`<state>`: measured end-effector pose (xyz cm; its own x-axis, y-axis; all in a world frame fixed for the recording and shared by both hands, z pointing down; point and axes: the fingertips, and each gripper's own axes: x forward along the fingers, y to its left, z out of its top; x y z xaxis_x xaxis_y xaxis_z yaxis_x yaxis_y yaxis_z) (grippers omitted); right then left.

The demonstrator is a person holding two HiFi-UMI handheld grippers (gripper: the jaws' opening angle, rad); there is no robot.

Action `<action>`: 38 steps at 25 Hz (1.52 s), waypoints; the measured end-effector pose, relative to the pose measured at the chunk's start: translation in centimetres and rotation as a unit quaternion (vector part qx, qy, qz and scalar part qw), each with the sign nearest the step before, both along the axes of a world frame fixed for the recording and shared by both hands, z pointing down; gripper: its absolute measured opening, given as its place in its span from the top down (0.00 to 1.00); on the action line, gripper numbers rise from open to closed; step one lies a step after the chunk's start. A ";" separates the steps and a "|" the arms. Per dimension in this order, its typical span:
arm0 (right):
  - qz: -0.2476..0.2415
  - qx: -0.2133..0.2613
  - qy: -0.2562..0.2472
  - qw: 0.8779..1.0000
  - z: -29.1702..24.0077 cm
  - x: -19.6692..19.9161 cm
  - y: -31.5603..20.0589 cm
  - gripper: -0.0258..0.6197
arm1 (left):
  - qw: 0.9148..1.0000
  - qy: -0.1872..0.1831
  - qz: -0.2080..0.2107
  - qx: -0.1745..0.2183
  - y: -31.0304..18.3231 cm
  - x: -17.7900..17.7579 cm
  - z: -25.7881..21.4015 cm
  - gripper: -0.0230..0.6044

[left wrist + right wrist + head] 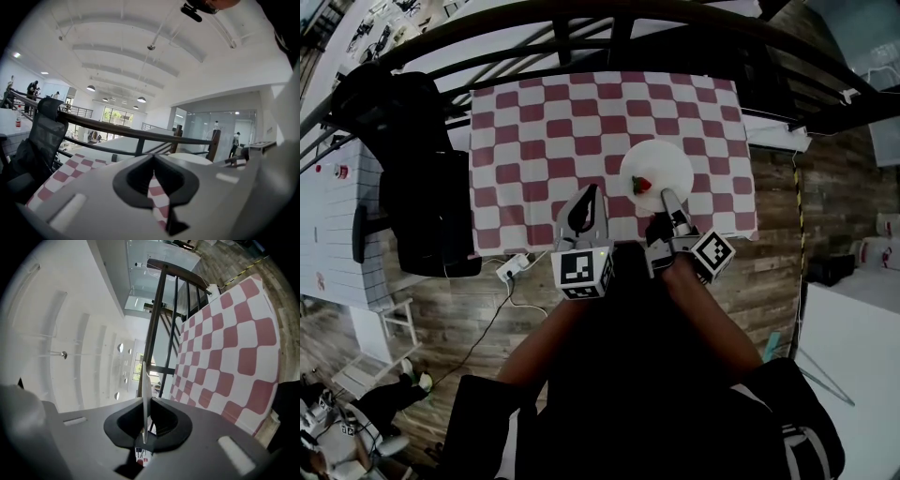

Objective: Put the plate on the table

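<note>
Head view: right claw (667, 199) pinches the stiff, likely brittle plate (661, 159) by its near rim; left claw (589, 195) closed, empty.

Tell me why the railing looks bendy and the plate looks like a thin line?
Head view: the wide lens bows the railing into an arc. Right gripper view: the plate is seen edge-on between the jaws, so it shows as a line. Left gripper view: the close jaws look soft.
</note>
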<state>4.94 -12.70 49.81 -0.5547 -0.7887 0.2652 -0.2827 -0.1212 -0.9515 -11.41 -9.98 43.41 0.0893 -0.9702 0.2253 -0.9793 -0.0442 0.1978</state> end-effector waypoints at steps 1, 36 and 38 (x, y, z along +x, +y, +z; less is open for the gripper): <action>0.001 0.001 -0.003 1.000 0.1 0.1 -0.7 0.94 | 1.000 -0.002 0.001 -0.002 -0.7 0.0 0.1 0.95; -0.222 0.032 -0.036 0.974 15.7 -7.1 -15.0 0.94 | 0.993 -0.030 -0.065 -0.090 -12.8 -3.2 7.2 0.95; -0.231 0.036 -0.040 0.971 16.3 -7.6 -15.3 0.94 | 0.993 -0.031 -0.064 -0.096 -12.7 -3.3 7.6 0.95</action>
